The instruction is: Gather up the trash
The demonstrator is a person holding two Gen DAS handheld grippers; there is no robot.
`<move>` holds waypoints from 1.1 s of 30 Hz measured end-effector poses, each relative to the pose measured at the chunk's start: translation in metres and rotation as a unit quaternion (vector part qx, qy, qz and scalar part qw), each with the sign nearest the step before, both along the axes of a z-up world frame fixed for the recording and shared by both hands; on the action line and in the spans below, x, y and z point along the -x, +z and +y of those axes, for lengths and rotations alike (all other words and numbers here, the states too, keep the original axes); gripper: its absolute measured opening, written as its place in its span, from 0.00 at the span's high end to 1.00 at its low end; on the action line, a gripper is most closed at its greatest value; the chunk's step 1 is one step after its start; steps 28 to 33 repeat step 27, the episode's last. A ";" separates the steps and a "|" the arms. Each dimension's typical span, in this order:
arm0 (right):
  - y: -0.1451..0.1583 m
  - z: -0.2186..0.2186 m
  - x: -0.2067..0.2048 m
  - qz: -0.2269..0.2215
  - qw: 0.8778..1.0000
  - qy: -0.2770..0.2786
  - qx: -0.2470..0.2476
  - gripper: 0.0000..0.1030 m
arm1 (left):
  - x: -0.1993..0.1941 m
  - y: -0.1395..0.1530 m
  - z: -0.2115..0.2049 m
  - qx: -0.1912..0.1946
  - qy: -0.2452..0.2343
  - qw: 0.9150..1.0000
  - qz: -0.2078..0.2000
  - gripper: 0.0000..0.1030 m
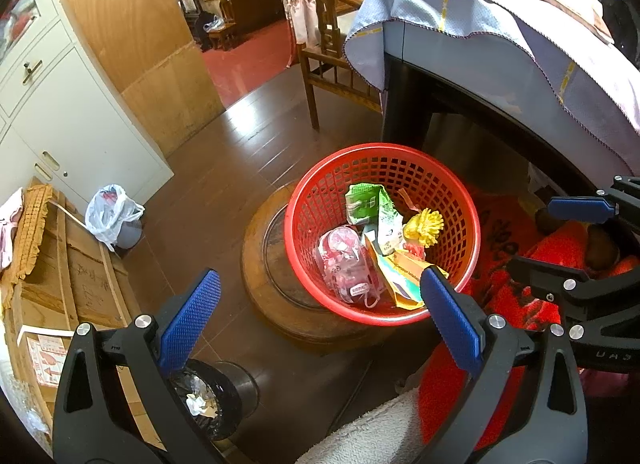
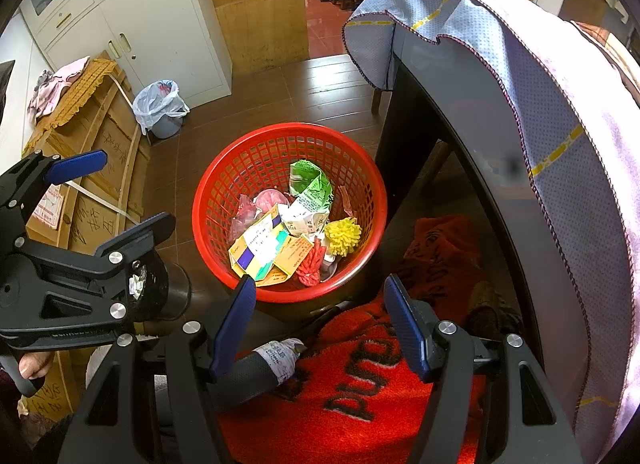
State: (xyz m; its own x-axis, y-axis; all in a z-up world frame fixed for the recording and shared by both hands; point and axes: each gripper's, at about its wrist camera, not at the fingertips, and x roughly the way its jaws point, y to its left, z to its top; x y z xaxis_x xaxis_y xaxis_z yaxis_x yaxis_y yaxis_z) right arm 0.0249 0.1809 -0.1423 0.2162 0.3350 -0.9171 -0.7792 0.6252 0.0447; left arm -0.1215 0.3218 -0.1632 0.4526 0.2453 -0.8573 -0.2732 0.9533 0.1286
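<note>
The left hand-held gripper (image 1: 320,304) has its blue pads spread apart with nothing between them; so does the right hand-held gripper (image 2: 320,320), hanging over a red mat (image 2: 360,396). At twelve o'clock from both sits the red basket (image 1: 460,199), resting on a round wooden stool (image 1: 272,296). Inside lie a green carton (image 1: 368,203), a yellow pom-pom (image 1: 424,227), a yellow box (image 2: 264,248) and pink plastic wrapping (image 1: 344,260). A bag-lined bin (image 2: 160,107) stands at ten o'clock of the basket.

Cartons and wrappers (image 2: 272,248) are held in a basket (image 2: 224,167), which is set on a stool (image 1: 272,296) beside a table (image 2: 460,111).
</note>
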 end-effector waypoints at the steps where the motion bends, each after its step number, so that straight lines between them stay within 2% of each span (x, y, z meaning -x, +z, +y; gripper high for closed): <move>1: 0.000 0.000 0.000 0.000 1.000 0.001 0.000 0.36 | 0.000 0.000 0.000 0.000 0.000 1.000 0.000 0.07; 33: -0.004 -0.002 0.000 0.000 1.000 0.002 0.000 0.36 | -0.001 -0.005 -0.004 -0.006 -0.007 1.000 0.010 0.07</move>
